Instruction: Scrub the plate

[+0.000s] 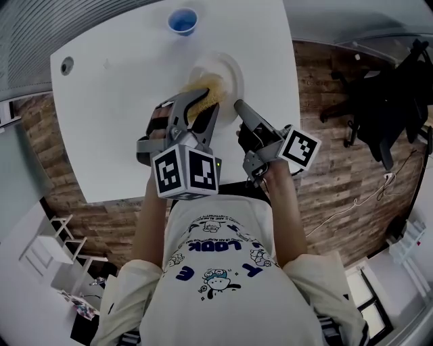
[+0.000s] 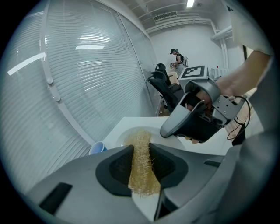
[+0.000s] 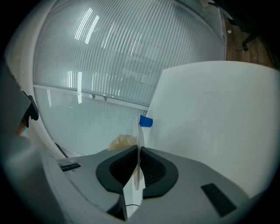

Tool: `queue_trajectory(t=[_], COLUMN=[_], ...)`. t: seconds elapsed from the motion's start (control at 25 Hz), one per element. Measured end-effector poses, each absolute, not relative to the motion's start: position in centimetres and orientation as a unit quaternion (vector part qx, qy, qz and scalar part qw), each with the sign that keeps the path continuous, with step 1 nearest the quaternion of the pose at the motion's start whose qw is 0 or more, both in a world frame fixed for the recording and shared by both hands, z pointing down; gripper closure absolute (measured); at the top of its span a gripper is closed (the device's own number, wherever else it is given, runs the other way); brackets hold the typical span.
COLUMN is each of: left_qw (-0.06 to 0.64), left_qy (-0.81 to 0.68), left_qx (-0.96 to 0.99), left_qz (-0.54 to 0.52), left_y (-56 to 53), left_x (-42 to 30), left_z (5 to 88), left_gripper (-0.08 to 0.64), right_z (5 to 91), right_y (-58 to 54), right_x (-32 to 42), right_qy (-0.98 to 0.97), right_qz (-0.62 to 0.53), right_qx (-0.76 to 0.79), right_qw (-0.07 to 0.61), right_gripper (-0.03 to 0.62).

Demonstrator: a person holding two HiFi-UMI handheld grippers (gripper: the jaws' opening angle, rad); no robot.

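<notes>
On a white table (image 1: 115,115) seen from above, a person in a white printed T-shirt (image 1: 223,270) works with a handheld gripper in each hand. The table stands on a wood-plank floor (image 1: 338,176), with a wall of slatted blinds (image 2: 78,87) along one side and a dark office chair (image 1: 382,101) off to the right, well apart from the table.

A white plate (image 1: 226,67) sits toward the far middle of the table. The head view does not show whether it lies flat or is tipped up slightly.

The left gripper (image 1: 196,108) reaches over the near side of the plate. Its jaws are partly closed and clamped on a tan, fibrous scrubbing pad (image 2: 142,166), which sticks out past the jaw tips and rests against the plate's inner surface.

The right gripper (image 1: 238,105) comes in from the right. Its jaws are nearly together, pinching the plate's thin rim on the near right side. In the right gripper view the rim shows edge-on as a thin white line between the two dark pads. The two grippers are close beside each other without touching.

A small blue cup (image 1: 183,20) stands beyond the plate, near the table's far edge, and a small round hole (image 1: 66,65) sits near the far left corner
</notes>
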State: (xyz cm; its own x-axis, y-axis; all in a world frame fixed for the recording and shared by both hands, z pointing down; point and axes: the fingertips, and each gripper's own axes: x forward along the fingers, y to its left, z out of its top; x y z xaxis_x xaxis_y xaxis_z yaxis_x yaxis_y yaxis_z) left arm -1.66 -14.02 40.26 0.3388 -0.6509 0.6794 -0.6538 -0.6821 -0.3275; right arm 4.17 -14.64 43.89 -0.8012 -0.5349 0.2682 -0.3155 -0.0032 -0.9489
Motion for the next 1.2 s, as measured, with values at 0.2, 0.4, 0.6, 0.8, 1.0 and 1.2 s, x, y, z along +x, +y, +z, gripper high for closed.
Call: queue_trajectory(t=[0.2, 0.4, 0.6, 0.8, 1.0, 1.2], left_qw=[0.01, 0.035, 0.055, 0.078, 0.088, 0.085], left_qy=[-0.397, -0.393, -0.4, -0.4, -0.413, -0.419], left_qx=[0.822, 0.837, 0.844, 0.851, 0.849, 0.849], left_qz=[0.409, 0.378, 0.354, 0.332, 0.317, 0.31], left_y=[-12.8, -11.3, -10.1, -10.3, -11.0, -12.2], left_x=[-1.1, 0.1, 0.8, 1.1, 0.0, -0.2], left_z=[40.0, 39.1, 38.5, 38.1, 37.5, 36.6], left_gripper=[0.433, 0.433, 0.433, 0.433, 0.433, 0.433], right_z=[44.0, 43.8, 43.6, 43.3, 43.3, 43.3], right_y=[-14.6, -14.7, -14.8, -14.9, -14.8, -14.8], right_x=[4.2, 4.0, 4.1, 3.8, 3.8, 3.7], right_qy=[0.699, 0.698, 0.697, 0.7, 0.702, 0.703], right_qz=[-0.64, -0.643, -0.643, -0.643, -0.641, -0.643], right_qx=[-0.306, -0.304, -0.303, -0.295, -0.293, -0.289], right_qw=[0.084, 0.089, 0.094, 0.097, 0.096, 0.095], right_gripper=[0.58, 0.58, 0.58, 0.58, 0.58, 0.58])
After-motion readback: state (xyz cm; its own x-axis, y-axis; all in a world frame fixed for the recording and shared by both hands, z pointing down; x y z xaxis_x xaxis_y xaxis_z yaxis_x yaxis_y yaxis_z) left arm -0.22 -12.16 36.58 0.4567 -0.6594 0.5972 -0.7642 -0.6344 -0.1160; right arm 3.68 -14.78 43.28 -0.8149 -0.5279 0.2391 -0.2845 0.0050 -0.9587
